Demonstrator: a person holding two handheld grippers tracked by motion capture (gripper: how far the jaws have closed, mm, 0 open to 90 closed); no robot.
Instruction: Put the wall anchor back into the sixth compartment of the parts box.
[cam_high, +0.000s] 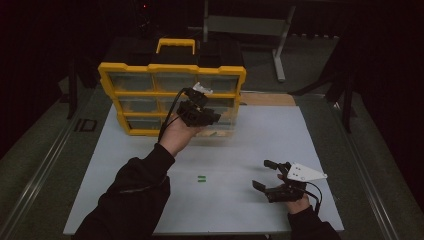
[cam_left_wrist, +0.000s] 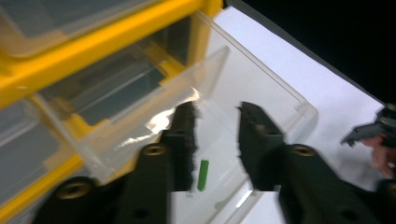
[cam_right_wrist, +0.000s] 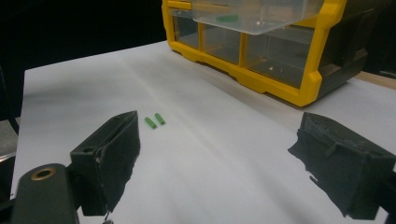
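Left tongs (cam_left_wrist: 217, 140) part-open, empty, above green peg (cam_left_wrist: 203, 175) inside pulled-out drawer (cam_left_wrist: 261, 79); right tongs (cam_right_wrist: 219, 163) wide, empty; risk: bumping drawer, jolting peg out

Left forearm, in a dark sleeve, reaches forward across the table, wrist bent up. Left gripper (cam_high: 200, 111) is raised at arm's length, jaws parted by a narrow gap, nothing pinched between them. Right hand (cam_high: 299, 202) sits low and near the body. Right gripper (cam_high: 266, 176) points left, jaws spread wide, empty.
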